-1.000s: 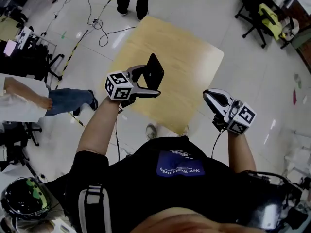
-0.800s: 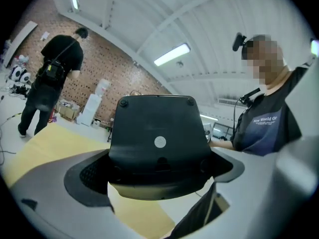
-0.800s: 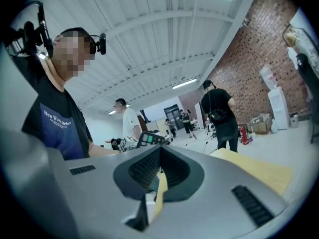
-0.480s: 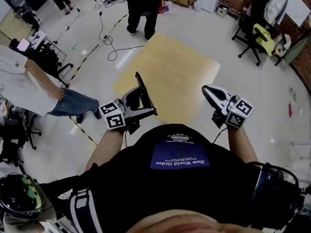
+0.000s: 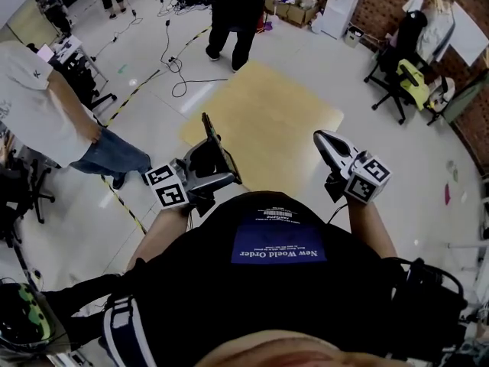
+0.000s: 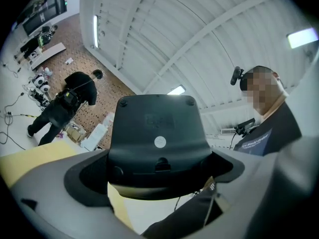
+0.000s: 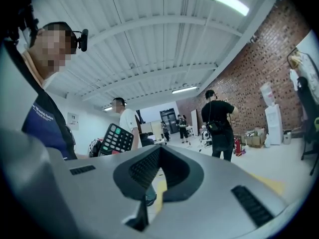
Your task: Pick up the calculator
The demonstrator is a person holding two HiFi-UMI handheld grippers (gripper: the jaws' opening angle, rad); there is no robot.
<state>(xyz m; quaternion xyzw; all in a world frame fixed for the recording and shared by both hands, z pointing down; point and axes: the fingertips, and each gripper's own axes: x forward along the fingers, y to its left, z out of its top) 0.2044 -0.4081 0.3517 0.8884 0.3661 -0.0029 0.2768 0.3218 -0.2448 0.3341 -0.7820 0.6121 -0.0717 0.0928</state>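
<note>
1. The left claw [image 5: 212, 168], a grey two-jaw tool carrying a marker cube, is clamped on the black rectangular plastic calculator [image 5: 212, 138]. The left gripper view shows the calculator's dark back [image 6: 157, 143] wedged between both jaws.
2. The calculator stands nearly upright on its edge in that grip. It is lifted clear of the pale square wooden surface [image 5: 267, 117], by that surface's near edge and close in front of the wearer's black shirt [image 5: 275, 281].
3. The right claw [image 5: 322, 140] has its jaws pressed together with nothing between them. It is held well apart from the calculator, on its right, at about the same height.
4. The right gripper view catches the calculator's key face [image 7: 117, 138], with pale and coloured keys, at the left.
5. On the glossy white floor [image 5: 397, 167], a person in a white shirt and jeans [image 5: 38, 105] stands at the left. A person in black clothes [image 5: 237, 10] stands beyond the surface, and a dark office chair [image 5: 393, 82] sits at the upper right.
</note>
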